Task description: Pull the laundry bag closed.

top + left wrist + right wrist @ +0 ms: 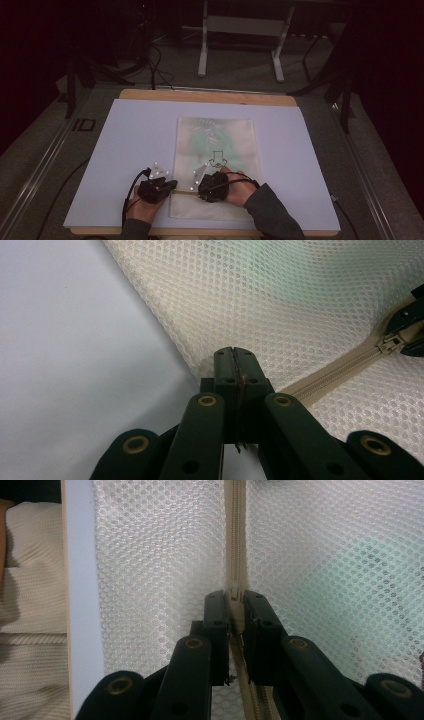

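Observation:
A cream mesh bag (215, 135) lies flat on a white board (130, 135), with something pale green (205, 140) showing through the mesh. A beige zipper (340, 367) runs across the bag's near end. My left gripper (172, 186) is at the bag's left edge, where the zipper ends. In the left gripper view its jaws (234, 352) are shut on the mesh edge there. My right gripper (200, 187) sits a short way right along the zipper. In the right gripper view its jaws (235, 600) are shut on the zipper pull (234, 591). The zipper (235, 530) looks closed beyond the pull.
The white board lies on a wooden tabletop (200, 95), with bare board to the left and right of the bag. A metal table frame (240, 30) and cables stand on the dark floor beyond. A cream knit sleeve (30, 580) lies past the board's edge.

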`<state>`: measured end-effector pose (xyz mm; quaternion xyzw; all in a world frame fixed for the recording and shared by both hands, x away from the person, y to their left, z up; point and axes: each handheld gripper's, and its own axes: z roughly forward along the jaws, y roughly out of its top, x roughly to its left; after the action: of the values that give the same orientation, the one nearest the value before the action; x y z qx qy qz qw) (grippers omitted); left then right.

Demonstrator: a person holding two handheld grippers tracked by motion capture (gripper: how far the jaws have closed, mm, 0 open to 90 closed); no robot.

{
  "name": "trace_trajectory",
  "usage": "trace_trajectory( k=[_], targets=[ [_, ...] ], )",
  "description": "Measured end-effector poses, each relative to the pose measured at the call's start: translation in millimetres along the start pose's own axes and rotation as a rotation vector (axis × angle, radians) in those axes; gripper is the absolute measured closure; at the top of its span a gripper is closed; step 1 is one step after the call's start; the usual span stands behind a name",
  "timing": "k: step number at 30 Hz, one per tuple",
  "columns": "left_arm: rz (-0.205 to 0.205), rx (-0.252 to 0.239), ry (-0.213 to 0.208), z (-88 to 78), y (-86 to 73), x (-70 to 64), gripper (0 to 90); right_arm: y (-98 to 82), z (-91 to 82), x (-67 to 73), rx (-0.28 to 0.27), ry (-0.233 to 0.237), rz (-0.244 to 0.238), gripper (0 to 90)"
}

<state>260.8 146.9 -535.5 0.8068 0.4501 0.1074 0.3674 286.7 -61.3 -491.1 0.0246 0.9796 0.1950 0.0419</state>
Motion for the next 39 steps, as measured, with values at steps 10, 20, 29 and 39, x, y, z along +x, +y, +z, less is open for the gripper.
trace_trajectory(
  k=[10, 20, 29, 39],
  targets=[
    [0.001, 0.001, 0.001, 0.0, 0.0, -0.2, 89.4, -7.1, -4.5, -2.2, -0.002, 0.009, 0.014, 82.2],
    [-0.001, 0.0, 0.0, 0.1, 0.1, -0.1, 89.4, -13.1, -8.1, -1.6, 0.009, 0.01, 0.019, 82.2],
    [-0.001, 0.0, 0.001, 0.1, 0.1, -0.2, 89.4, -15.5, -11.1, -1.9, 0.013, 0.004, 0.02, 82.2],
    [0.0, 0.0, 0.001, 0.1, 0.1, -0.2, 89.4, -20.4, -14.9, -2.7, 0.013, 0.004, 0.023, 82.2]
  ],
)
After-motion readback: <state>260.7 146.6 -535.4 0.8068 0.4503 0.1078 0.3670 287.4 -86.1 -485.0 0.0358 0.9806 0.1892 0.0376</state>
